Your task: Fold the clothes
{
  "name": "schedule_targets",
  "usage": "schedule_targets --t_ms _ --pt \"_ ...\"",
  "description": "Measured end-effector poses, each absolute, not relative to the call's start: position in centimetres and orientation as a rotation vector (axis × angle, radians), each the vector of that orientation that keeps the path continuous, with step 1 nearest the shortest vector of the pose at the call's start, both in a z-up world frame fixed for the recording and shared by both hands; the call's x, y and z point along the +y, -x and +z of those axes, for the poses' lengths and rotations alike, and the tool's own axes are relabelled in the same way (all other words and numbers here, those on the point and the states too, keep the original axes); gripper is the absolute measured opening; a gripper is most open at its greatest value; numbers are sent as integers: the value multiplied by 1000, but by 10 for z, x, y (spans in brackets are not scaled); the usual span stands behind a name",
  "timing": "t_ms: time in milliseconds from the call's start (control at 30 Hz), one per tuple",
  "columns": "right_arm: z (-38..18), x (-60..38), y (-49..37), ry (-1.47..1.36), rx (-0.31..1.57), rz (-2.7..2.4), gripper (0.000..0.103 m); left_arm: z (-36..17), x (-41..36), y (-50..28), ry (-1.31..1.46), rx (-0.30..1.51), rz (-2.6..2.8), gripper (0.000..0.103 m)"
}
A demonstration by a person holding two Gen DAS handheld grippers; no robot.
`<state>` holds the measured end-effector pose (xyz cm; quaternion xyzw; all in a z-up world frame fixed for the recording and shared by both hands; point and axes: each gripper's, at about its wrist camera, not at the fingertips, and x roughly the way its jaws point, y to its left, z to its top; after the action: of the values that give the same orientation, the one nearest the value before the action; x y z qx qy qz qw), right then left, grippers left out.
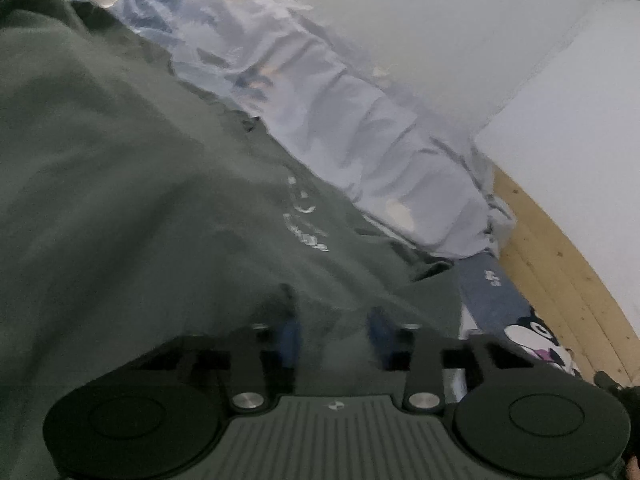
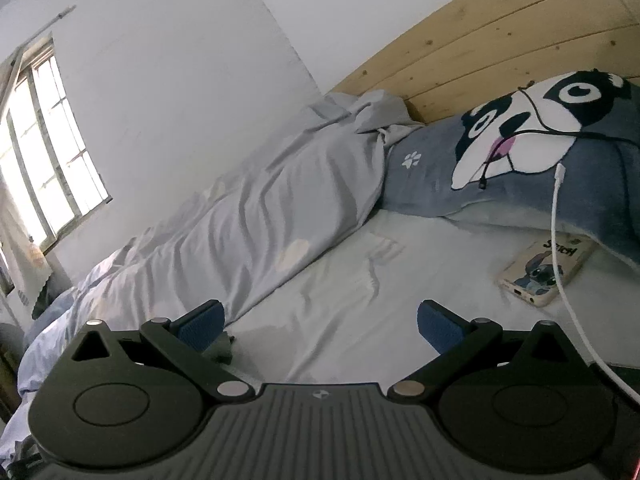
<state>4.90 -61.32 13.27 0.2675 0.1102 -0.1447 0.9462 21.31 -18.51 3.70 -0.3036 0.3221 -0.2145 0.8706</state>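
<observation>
left gripper [image 1: 334,332] jaws clamped on green sweatshirt [image 1: 120,180], spreading toward 11 o'clock | right gripper [image 2: 320,324] jaws apart, empty

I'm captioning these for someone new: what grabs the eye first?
The dark green garment fills the left wrist view, spread on the bed beside the rumpled pale blue quilt. In the right wrist view, the cartoon dog pillow leans against the wooden headboard, with a phone below it.
</observation>
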Motion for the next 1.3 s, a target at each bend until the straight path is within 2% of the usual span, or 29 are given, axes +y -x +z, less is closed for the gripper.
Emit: schedule_targets --t_ms 33,100,233,500,733,1000,1300 --pt "132 -612 -50 -544 226 -293 103 37 -184 -213 637 675 -442 4" --pt "132 -610 -52 -541 230 -285 103 42 -181 -212 645 662 -445 0" --pt "133 -604 -55 -529 233 -259 103 68 -177 -208 663 588 -486 0" --pt "137 -582 -60 -452 236 -156 103 154 -188 -210 625 444 -614 0" --pt "135 -546 -73 -340 271 -44 103 235 -216 -253 574 383 -655 0" --pt "122 -498 -134 -184 298 105 103 305 -250 -300 554 321 -692 0" --pt "113 -459 -219 45 286 151 103 343 -258 -323 558 272 -698 0"
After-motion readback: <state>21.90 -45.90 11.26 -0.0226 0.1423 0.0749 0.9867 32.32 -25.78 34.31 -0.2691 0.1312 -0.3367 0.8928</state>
